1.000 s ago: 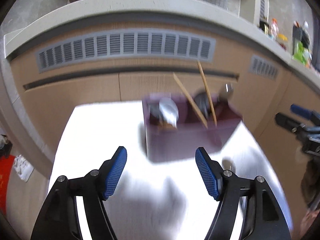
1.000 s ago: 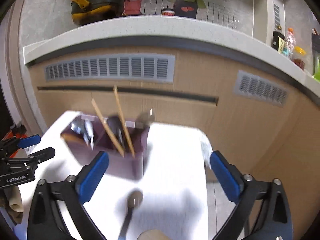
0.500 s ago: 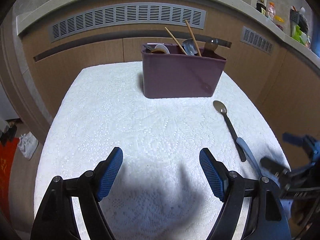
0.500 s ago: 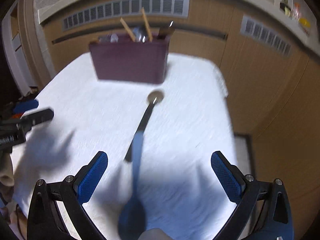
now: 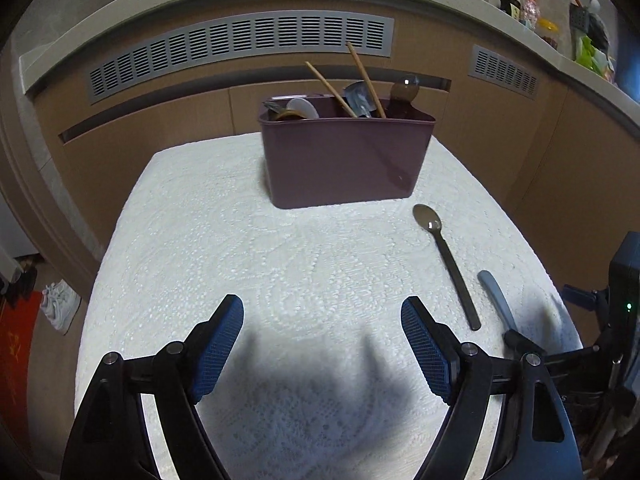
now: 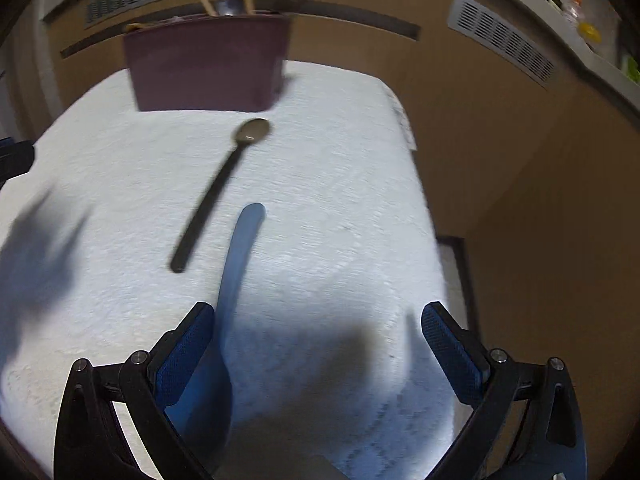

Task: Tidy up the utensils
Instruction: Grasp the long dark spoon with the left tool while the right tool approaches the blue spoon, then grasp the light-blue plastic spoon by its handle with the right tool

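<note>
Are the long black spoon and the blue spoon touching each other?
Apart. In the right wrist view, white tablecloth shows between the long black spoon and the blue plastic spoon all along.

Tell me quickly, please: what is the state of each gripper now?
Left gripper: open, holding nothing.
Right gripper: open, holding nothing; the blue spoon lies beside its left finger.

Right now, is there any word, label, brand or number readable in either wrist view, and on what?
None readable.
Bottles on the counter shelf: labels too small to read.
Purple utensil bin, dark spoon, blue spoon: no visible markings.
Right gripper and left gripper: no lettering shows.
</note>
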A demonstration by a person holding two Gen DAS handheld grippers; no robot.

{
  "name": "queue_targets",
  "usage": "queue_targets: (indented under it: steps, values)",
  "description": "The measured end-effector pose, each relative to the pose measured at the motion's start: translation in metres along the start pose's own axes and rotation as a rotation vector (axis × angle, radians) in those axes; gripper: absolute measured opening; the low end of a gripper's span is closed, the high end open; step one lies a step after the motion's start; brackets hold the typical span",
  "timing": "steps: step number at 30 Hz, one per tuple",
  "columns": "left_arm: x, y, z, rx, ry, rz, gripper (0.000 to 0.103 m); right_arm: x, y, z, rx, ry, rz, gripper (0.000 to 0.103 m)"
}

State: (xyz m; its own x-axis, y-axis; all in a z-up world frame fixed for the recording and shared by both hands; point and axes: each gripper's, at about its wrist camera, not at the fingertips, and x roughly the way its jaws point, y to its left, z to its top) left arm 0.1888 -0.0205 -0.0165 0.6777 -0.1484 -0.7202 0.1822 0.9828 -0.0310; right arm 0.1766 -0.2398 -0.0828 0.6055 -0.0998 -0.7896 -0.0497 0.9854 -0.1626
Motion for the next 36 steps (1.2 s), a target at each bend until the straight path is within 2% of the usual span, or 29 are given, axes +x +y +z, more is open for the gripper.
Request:
queue_targets:
  steps: [3, 7, 10, 11, 13, 17, 19, 21, 22, 23, 28, 33, 34, 36]
  values:
    - [0.012, -0.014, 0.012, 0.026, 0.019, -0.060, 0.081, 0.001, -0.015, -0.003, 0.075, 0.023, 0.024, 0.102]
    - [0.046, -0.043, 0.040, 0.062, 0.092, -0.182, 0.081, -0.003, -0.021, -0.013, 0.102, 0.021, 0.059, 0.102]
    - [0.080, -0.067, 0.063, 0.088, 0.164, -0.222, 0.074, -0.007, -0.019, -0.015, 0.084, 0.004, 0.075, 0.102]
    - [0.096, -0.077, 0.071, 0.098, 0.205, -0.227, 0.069, -0.007, -0.018, -0.016, 0.085, 0.001, 0.076, 0.102]
    - [0.119, -0.091, 0.081, 0.115, 0.263, -0.203, 0.068, -0.008, -0.019, -0.016, 0.088, -0.003, 0.088, 0.102]
    - [0.155, -0.109, 0.090, 0.142, 0.327, -0.125, 0.057, -0.008, -0.023, -0.016, 0.109, -0.008, 0.122, 0.102]
    - [0.166, -0.111, 0.091, 0.129, 0.343, -0.116, 0.054, -0.008, -0.025, -0.016, 0.120, -0.008, 0.135, 0.102]
    - [0.165, -0.115, 0.091, 0.152, 0.312, -0.105, 0.048, -0.008, -0.026, -0.016, 0.127, -0.009, 0.145, 0.102]
    - [0.163, -0.117, 0.089, 0.173, 0.295, -0.103, 0.037, -0.007, -0.026, -0.016, 0.128, -0.006, 0.150, 0.102]
    - [0.159, -0.118, 0.086, 0.191, 0.285, -0.101, 0.033, -0.006, -0.026, -0.016, 0.129, -0.004, 0.155, 0.102]
    - [0.130, -0.098, 0.060, 0.255, 0.252, -0.071, 0.033, -0.005, -0.028, -0.015, 0.135, 0.000, 0.171, 0.102]
    - [0.083, -0.044, 0.014, 0.245, 0.239, -0.015, 0.033, -0.006, -0.028, -0.013, 0.122, -0.006, 0.188, 0.102]
    - [0.074, -0.034, 0.004, 0.237, 0.238, -0.007, 0.033, -0.007, -0.025, -0.012, 0.112, -0.016, 0.181, 0.099]
    - [0.058, -0.015, -0.011, 0.210, 0.240, 0.006, 0.034, -0.011, -0.017, -0.007, 0.073, -0.037, 0.162, 0.084]
